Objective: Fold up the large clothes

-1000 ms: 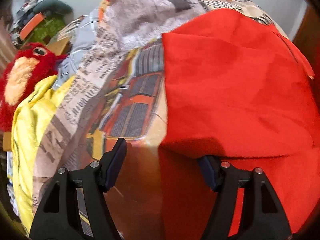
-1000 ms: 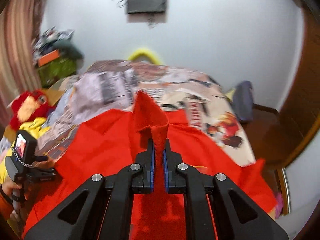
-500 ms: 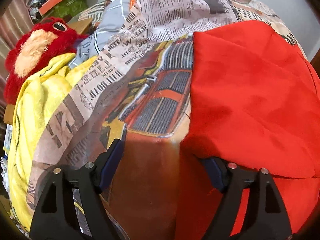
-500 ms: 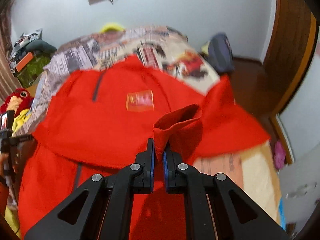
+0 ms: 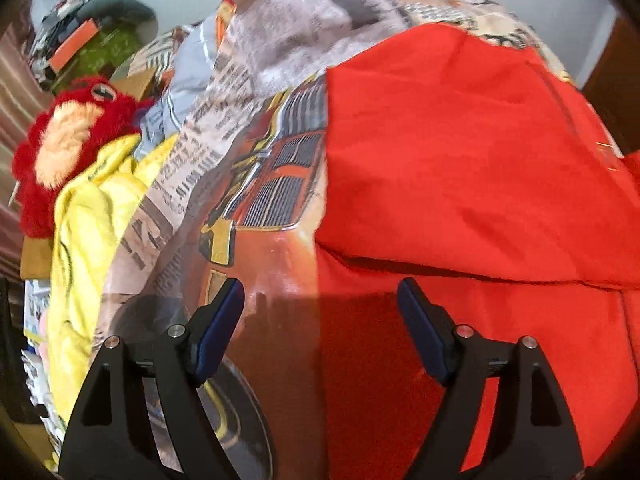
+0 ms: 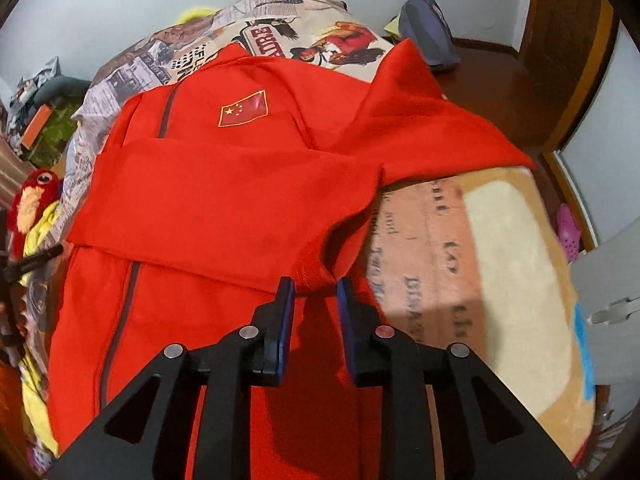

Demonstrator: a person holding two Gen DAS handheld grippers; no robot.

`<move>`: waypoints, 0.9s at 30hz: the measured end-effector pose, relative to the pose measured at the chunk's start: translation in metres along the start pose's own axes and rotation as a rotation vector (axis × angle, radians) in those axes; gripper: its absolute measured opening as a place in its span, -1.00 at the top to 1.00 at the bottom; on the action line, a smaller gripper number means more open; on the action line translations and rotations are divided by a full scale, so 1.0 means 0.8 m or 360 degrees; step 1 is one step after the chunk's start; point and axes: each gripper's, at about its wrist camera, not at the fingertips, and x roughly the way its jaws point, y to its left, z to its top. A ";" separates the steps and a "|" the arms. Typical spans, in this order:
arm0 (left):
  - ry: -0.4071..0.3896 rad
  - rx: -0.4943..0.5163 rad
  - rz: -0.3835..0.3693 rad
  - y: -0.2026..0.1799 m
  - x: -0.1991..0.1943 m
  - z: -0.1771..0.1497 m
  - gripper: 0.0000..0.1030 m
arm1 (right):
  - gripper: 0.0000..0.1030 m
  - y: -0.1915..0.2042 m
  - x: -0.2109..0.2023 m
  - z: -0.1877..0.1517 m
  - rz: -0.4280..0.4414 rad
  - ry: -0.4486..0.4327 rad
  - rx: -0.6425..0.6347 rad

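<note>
A bed (image 6: pixel 516 240) with a printed sheet fills the room; the red jacket (image 6: pixel 224 208) spreads across frame centre; my right gripper (image 6: pixel 314 290), jaws parted, straddles the sleeve cuff (image 6: pixel 316 276); my left gripper (image 5: pixel 320 308) gapes empty at the jacket's left edge.

The red jacket (image 6: pixel 224 200) is soft matt cloth, the plush toy (image 5: pixel 68 140) is fluffy, and the wooden floor (image 6: pixel 492 80) is glossy.

the jacket (image 6: pixel 224 200) lies spread on the bed (image 6: pixel 500 248), one sleeve (image 6: pixel 240 196) folded across its front. the plush toy (image 5: pixel 68 136) sits left of it at the bed's edge, on a blanket (image 5: pixel 88 224). a bag (image 6: pixel 428 28) lies on the floor beyond the bed.
</note>
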 end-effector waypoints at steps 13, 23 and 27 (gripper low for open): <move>-0.0335 0.0177 -0.0165 -0.106 -0.131 0.029 -0.58 | -0.21 -0.071 -0.094 0.022 -0.0058 -0.0394 0.0146; -0.0370 0.0227 -0.0363 -0.192 -0.130 0.050 -0.67 | -0.22 -0.139 -0.035 0.051 0.0023 -0.0279 0.0433; -0.0344 0.0254 -0.0344 -0.216 -0.104 0.052 -0.67 | -0.22 -0.169 0.011 0.061 0.0048 -0.0171 0.0568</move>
